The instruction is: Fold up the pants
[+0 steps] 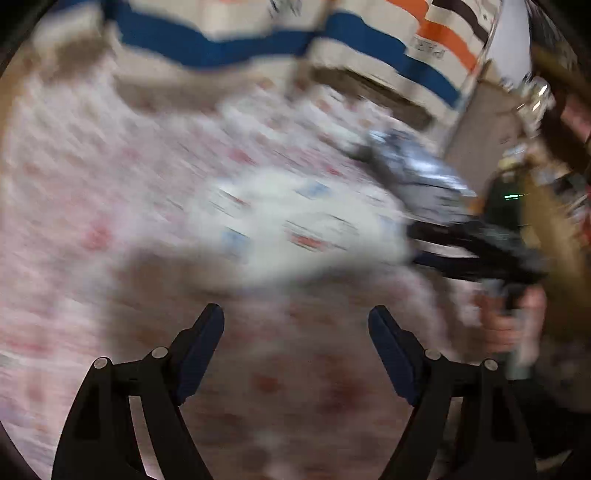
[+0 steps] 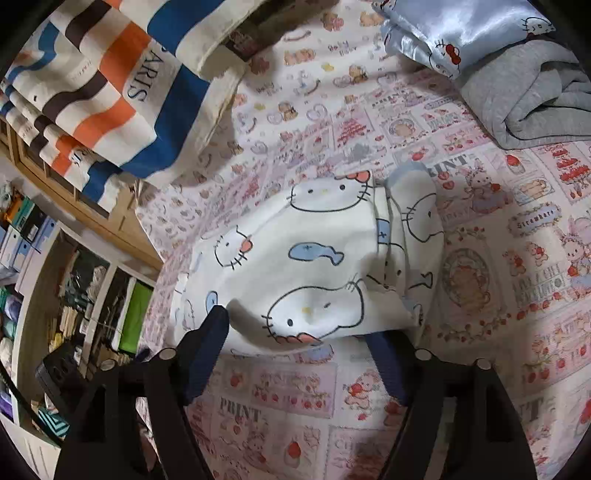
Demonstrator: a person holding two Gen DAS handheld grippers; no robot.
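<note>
White pants (image 2: pixel 314 258) with a cat-and-fish print lie folded in a bunch on the pink patterned bedsheet (image 2: pixel 498 266). My right gripper (image 2: pixel 301 328) is at their near edge with its jaws wide apart. The cloth edge spans the gap and covers the right fingertip, and the left fingertip (image 2: pixel 218 321) touches the fold. I see no pinch on the cloth. The left wrist view is blurred. There the pants (image 1: pixel 295 229) show as a white patch ahead of my left gripper (image 1: pixel 295 317), which is open and empty above the sheet. The right gripper (image 1: pixel 472 243), held by a hand (image 1: pixel 509 325), meets the pants from the right.
Striped cloth bags (image 2: pixel 122 85) in blue, orange and brown lie at the back left. A shiny blue folded piece (image 2: pixel 454 33) and a grey garment (image 2: pixel 524 107) sit at the back right. Past the bed's left edge stand shelves (image 2: pixel 74 295) full of goods.
</note>
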